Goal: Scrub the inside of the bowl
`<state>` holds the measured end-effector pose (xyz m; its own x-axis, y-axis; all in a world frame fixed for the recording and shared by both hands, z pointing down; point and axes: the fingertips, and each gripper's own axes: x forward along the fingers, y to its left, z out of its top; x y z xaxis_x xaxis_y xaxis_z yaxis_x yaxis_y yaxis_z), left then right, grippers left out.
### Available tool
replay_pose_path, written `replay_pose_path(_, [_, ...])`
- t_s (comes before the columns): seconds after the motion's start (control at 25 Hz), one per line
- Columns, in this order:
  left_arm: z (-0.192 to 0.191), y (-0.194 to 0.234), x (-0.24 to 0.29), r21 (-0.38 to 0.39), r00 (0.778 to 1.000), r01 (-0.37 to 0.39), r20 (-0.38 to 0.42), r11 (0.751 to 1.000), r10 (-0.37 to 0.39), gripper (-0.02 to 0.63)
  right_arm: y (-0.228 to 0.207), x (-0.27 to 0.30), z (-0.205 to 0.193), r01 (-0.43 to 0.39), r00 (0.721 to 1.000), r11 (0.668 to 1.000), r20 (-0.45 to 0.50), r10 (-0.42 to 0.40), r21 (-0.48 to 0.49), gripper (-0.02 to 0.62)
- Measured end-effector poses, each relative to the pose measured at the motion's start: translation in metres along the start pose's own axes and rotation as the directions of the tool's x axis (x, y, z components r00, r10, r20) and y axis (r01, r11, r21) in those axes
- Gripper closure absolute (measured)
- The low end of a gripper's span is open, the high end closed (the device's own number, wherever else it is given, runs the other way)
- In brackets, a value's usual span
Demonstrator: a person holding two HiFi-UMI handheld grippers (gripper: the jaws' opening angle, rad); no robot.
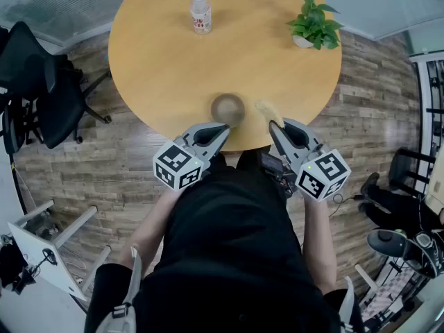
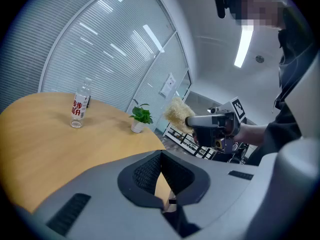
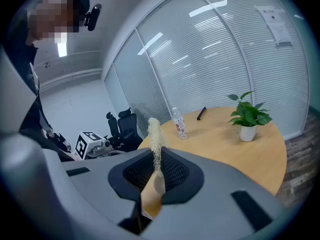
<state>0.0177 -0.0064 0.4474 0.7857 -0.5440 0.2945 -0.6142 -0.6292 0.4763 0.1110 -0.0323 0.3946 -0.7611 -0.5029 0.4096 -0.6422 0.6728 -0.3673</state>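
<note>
Wood-toned and round, the desk (image 1: 159, 61) carries a grey-brown bowl (image 1: 227, 109) close to its near edge, directly in front of the person. The left gripper (image 1: 223, 130) reaches in from the lower left with its jaws pressed together and nothing between them. In the head view its tip lies at the bowl's near rim, but whether it touches cannot be told. The left gripper view does not show the bowl.

The right gripper (image 1: 273, 126) is clamped on a straw-coloured fibrous scrubber (image 1: 266, 109). The scrubber juts out past the jaw tips and sits just right of the bowl, outside it and apart from its rim. Both grippers point slightly downward, side by side at the desk's edge.

Farther back on the desk stand a clear water bottle (image 1: 200, 11) and a small potted plant (image 1: 314, 25), both well apart from the bowl.
</note>
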Motion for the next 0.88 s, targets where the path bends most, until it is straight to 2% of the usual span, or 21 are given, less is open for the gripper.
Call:
replay_pose_path(0.36, [-0.009,0.001,0.006,-0.021,0.999,-0.01,-0.034,1.0,0.009,0.595,-0.005,-0.002,-0.001,0.034,0.999,0.999,-0.005,-0.034,0.024,0.552])
replay_pose_path(0.52, [-0.025,0.009,0.009,-0.077,0.996,-0.012,-0.084,0.997,0.005,0.594,-0.001,0.0,0.0,0.019,1.0,0.999,-0.003,-0.019,0.031,0.551])
replay_pose_path(0.72, [-0.045,0.041,0.006,-0.16,0.985,-0.09,-0.162,0.983,0.064,0.594,0.003,0.002,-0.008,0.027,0.998,0.999,-0.051,-0.026,0.018,0.551])
replay_pose_path(0.88, [-0.059,0.074,-0.003,-0.255,0.974,-0.177,-0.182,0.95,0.133,0.594,0.008,0.008,-0.016,0.035,0.996,0.999,-0.085,-0.033,0.017,0.551])
